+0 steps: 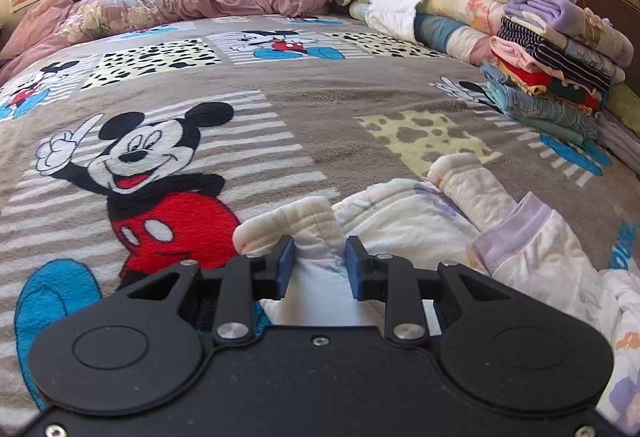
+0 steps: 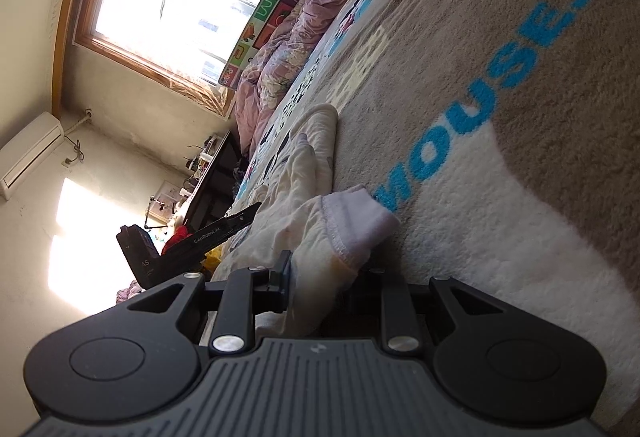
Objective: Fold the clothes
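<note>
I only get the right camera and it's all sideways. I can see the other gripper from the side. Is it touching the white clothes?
Observer: Yes. In the left camera, the left gripper has the white clothes between its blue pads. I can't tell if it's squeezing.
Operator: Are any clothes folded already?
Observer: A stack of folded clothes sits at the far right on the blanket, with a purple piece on top.
Operator: Is there a picture near the gripper?
Observer: A big cartoon mouse in red shorts, just left of it.
</note>
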`<action>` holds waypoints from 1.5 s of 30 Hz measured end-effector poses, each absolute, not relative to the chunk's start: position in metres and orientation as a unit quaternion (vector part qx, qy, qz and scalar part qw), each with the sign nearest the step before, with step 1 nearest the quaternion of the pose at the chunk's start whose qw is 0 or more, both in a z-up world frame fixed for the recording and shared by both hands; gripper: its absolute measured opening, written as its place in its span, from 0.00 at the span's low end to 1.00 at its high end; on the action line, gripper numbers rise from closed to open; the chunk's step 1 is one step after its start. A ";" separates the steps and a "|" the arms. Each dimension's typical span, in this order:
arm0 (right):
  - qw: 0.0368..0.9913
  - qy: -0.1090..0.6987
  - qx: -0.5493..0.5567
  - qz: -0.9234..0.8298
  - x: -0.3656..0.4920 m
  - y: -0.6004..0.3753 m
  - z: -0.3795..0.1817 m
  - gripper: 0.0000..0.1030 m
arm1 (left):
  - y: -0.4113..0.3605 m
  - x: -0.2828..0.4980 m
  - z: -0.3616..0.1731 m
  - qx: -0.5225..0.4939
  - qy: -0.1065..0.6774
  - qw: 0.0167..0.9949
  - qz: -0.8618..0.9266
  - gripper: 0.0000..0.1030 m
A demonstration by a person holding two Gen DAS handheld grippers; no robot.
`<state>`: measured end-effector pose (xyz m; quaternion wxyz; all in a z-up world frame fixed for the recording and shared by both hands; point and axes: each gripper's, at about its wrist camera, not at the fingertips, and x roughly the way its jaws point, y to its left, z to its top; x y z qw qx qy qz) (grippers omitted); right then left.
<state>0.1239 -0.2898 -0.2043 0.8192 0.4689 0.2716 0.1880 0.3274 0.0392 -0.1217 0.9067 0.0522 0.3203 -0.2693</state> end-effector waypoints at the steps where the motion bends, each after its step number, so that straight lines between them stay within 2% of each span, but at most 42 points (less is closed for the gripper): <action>1: 0.819 0.272 0.469 0.188 0.124 -0.290 -0.204 0.25 | 0.037 0.330 -0.123 0.055 0.324 0.904 -0.274 0.25; 7: 0.815 0.274 0.475 0.189 0.128 -0.288 -0.205 0.24 | 0.034 0.336 -0.126 0.057 0.350 0.891 -0.285 0.26; 17: 0.823 0.270 0.463 0.187 0.124 -0.285 -0.202 0.23 | 0.032 0.330 -0.127 0.053 0.341 0.898 -0.272 0.26; 31: 0.851 0.246 0.427 0.181 0.117 -0.278 -0.198 0.23 | 0.063 0.280 -0.084 0.011 0.296 0.904 -0.309 0.27; 45: 0.862 0.232 0.417 0.172 0.116 -0.277 -0.198 0.24 | 0.056 0.242 -0.116 0.096 0.335 0.879 -0.324 0.27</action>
